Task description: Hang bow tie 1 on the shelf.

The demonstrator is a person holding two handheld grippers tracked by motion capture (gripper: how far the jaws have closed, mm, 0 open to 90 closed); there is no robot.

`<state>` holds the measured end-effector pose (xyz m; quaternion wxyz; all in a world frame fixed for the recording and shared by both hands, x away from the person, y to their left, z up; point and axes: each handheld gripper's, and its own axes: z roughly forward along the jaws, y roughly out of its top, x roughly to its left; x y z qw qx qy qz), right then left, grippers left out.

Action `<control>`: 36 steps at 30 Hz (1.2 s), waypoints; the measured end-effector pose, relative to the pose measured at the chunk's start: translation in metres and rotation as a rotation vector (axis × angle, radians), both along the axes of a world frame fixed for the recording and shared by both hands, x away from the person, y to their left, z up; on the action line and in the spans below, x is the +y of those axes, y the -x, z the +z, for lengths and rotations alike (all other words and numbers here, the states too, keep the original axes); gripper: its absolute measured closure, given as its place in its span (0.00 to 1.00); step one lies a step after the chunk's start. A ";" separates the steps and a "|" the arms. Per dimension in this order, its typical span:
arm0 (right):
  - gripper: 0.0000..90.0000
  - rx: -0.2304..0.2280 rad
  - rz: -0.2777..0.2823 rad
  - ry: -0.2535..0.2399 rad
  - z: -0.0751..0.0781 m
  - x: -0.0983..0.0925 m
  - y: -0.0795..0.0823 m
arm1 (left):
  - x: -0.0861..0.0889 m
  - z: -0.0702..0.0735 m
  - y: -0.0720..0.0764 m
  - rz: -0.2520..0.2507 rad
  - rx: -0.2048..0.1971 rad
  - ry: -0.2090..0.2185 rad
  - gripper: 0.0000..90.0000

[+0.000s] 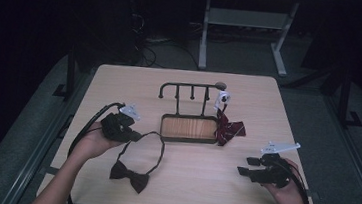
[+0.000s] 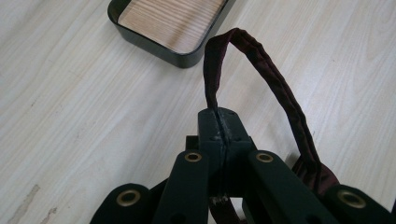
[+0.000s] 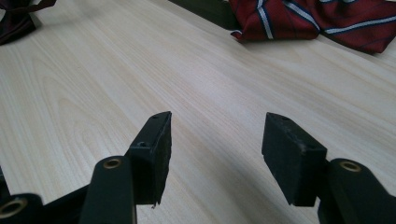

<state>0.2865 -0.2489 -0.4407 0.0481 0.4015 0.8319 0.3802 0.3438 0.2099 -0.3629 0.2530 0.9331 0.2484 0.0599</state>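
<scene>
Pinching bow tie strap, left gripper

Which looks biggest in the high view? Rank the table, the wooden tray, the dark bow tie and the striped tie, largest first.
1. table
2. wooden tray
3. dark bow tie, counting its strap loop, which the shut left gripper holds
4. striped tie

The tray and the bow tie look close, so that order is unsure.

We find no writing, label, brand or number that we can read anywhere here. The striped tie ahead of the right gripper bears only stripes.
</scene>
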 end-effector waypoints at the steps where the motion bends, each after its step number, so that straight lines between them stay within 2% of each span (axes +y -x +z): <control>1: 0.47 0.003 0.000 -0.001 0.000 0.000 0.000 | 0.000 0.001 0.000 -0.004 -0.002 -0.001 0.99; 12: 0.47 -0.005 0.007 -0.002 0.000 -0.001 0.000 | -0.002 0.014 0.004 -0.022 -0.011 0.003 1.00; 25: 0.47 0.007 0.008 0.001 -0.001 0.000 -0.001 | -0.001 0.027 0.005 -0.033 -0.024 0.002 1.00; 36: 0.47 0.011 0.018 0.010 -0.003 0.002 -0.001 | -0.003 0.047 0.010 -0.052 -0.060 0.008 1.00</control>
